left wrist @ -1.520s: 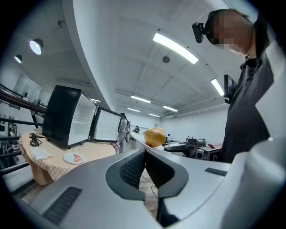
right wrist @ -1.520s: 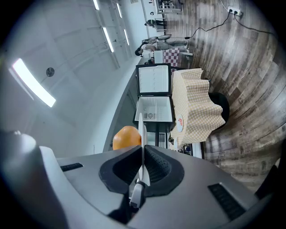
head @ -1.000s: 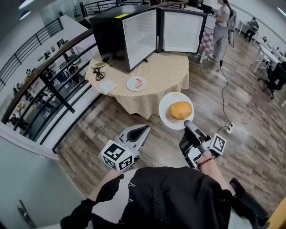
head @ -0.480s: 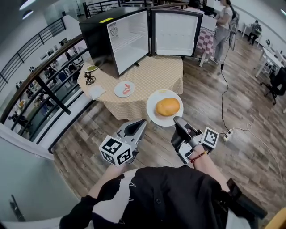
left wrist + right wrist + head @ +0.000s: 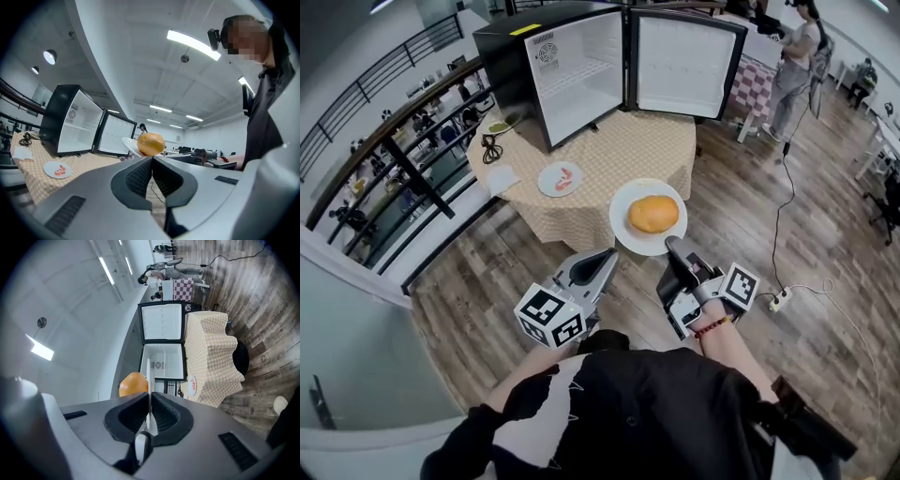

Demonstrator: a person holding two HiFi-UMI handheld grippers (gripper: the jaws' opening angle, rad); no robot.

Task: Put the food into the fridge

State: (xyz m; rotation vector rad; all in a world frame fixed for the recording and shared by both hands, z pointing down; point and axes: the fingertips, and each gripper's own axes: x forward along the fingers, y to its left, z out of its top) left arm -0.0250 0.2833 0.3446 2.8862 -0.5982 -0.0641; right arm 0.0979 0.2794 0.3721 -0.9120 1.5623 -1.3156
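My right gripper is shut on the near rim of a white plate that carries an orange bun; the plate hangs in the air before the round table. Seen edge-on in the right gripper view, the plate sits between the pads with the bun to its left. My left gripper is shut and empty, held beside the plate at its left. The black fridge stands on the table with its door swung wide, its shelves bare. The left gripper view shows the bun past the shut tips.
The checked tablecloth covers the round table, bearing a small plate with red food, a napkin, a black cable and a small dish. A railing runs at the left. A person stands at the far right; a power strip lies on the floor.
The table and fridge have come nearer and shifted a little in the head view. The plate with the bun stays in my right gripper, slightly higher and left; the left gripper keeps its place beside it.
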